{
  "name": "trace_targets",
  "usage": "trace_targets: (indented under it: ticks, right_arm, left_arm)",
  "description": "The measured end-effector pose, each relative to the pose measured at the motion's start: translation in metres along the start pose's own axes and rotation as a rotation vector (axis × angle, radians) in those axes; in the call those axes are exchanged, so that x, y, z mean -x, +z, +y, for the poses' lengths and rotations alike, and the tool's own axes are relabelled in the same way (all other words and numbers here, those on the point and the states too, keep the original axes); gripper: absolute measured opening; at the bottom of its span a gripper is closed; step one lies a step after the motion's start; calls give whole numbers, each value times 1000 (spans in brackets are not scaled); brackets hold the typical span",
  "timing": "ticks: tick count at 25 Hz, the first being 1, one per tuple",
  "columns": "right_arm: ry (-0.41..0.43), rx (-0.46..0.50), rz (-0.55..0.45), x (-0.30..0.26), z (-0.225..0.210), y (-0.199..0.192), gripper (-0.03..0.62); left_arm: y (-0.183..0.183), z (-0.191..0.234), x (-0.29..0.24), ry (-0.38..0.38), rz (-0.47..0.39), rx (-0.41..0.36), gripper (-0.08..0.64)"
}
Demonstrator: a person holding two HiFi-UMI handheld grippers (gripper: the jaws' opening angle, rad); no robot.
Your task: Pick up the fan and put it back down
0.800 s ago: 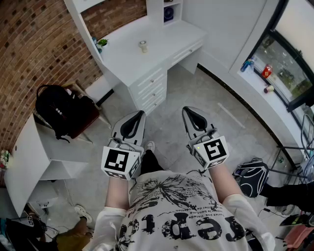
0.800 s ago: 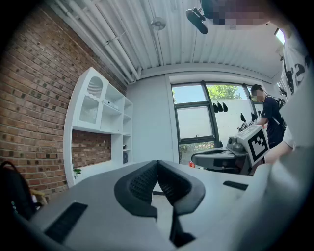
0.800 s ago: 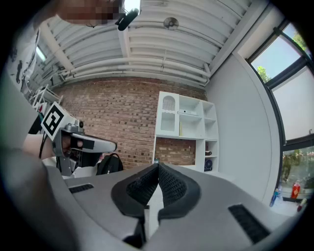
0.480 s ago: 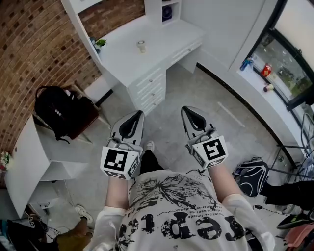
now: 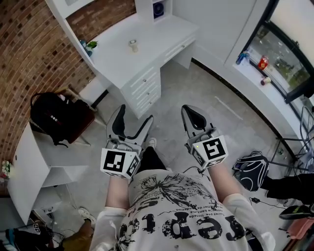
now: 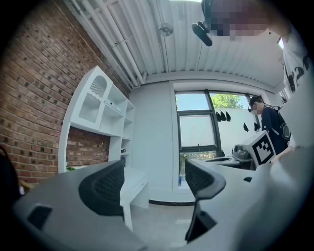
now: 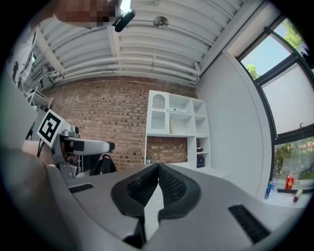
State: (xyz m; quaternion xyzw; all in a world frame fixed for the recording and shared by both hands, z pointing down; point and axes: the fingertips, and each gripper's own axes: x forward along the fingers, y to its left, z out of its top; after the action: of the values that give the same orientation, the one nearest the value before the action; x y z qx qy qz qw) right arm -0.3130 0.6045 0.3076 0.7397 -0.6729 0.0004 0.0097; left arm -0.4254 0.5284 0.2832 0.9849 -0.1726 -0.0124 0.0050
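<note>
In the head view a small dark round fan [image 5: 158, 9] sits in a cubby of the white shelf above the desk [image 5: 147, 49], far ahead of both grippers. It also shows as a dark disc [image 7: 200, 160] in the right gripper view. My left gripper [image 5: 131, 122] is held level at waist height, with its jaws spread wide and nothing between them [image 6: 154, 181]. Beside it, also level, my right gripper [image 5: 192, 115] has its pads pressed together on nothing [image 7: 158, 171]. Both are over the floor, well short of the desk.
A small pale cup-like object [image 5: 133, 45] and a potted plant [image 5: 90, 46] stand on the desk. A black backpack [image 5: 51, 117] rests on a chair at the left. A dark bag [image 5: 251, 174] lies on the floor at the right. Bottles [image 5: 262, 63] line the window sill.
The left gripper's jaws have gone from shut to wide open. The desk has slid a little up and left in the head view. The right gripper stays shut.
</note>
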Motion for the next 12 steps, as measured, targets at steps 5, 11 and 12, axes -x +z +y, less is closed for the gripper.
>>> trace_targets:
  ticks: [5, 11, 12]
  right_arm:
    - [-27, -5, 9, -21, -23, -3, 12]
    - [-48, 5, 19, -86, -47, -4, 12]
    - [-55, 6, 24, -99, -53, -5, 12]
  left_arm:
    - [-7, 19, -32, 12, 28, -11, 374]
    - [-18, 70, -84, -8, 56, -3, 373]
    - [-20, 81, -97, -12, 61, 3, 373]
